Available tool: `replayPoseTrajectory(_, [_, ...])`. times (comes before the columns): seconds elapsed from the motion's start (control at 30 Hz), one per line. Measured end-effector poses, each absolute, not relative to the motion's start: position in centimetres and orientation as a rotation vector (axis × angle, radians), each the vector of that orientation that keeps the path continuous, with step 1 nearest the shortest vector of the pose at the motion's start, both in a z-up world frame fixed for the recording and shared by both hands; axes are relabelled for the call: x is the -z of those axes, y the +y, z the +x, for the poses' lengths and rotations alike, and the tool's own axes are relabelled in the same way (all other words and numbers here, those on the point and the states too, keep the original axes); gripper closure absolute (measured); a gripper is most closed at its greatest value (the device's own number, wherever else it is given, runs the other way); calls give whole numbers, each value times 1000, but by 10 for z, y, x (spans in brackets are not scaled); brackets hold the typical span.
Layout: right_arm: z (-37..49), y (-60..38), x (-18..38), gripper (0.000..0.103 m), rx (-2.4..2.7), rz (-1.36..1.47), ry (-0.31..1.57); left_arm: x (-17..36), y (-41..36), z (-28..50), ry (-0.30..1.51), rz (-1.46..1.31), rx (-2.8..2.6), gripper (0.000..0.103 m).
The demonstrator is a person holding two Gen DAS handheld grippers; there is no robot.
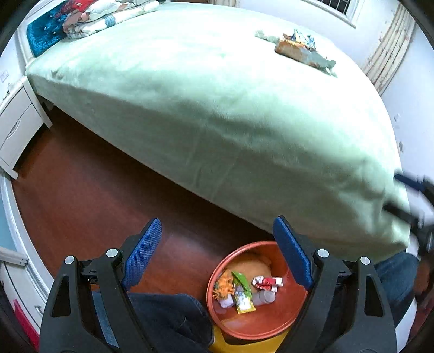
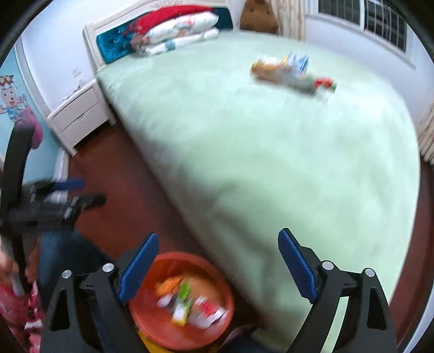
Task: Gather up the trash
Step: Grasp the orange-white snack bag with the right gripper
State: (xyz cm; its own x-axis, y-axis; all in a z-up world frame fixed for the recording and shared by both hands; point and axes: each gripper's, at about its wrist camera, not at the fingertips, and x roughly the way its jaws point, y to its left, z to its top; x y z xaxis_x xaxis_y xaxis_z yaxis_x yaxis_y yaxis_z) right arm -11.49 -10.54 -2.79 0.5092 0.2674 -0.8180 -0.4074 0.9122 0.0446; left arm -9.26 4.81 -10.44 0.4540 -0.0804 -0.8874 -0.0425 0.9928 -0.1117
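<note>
Left wrist, trash bin (image 1: 230, 317) below spread jaws, wrappers (image 1: 301, 49) far

A home bedroom. Ahead of the jaws and filling most of both views lies a wide bed (image 1: 217, 114) under a pale green cover, with folded bedding (image 2: 179, 30) stacked against a white headboard (image 2: 108, 30) with a blue panel at its far end. A white nightstand (image 2: 78, 116) with drawers stands beside the headboard on a red-brown wooden floor (image 1: 89, 190). A cartoon wall picture (image 2: 16, 103), a barred window (image 2: 379, 21) and curtains (image 1: 390, 49) mark the walls.
</note>
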Motion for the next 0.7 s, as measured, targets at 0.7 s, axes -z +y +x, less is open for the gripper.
replayPoseTrajectory(0.7, [200, -66, 70, 24, -186, -422, 1048, 105, 66, -39, 1153, -189, -5, 21])
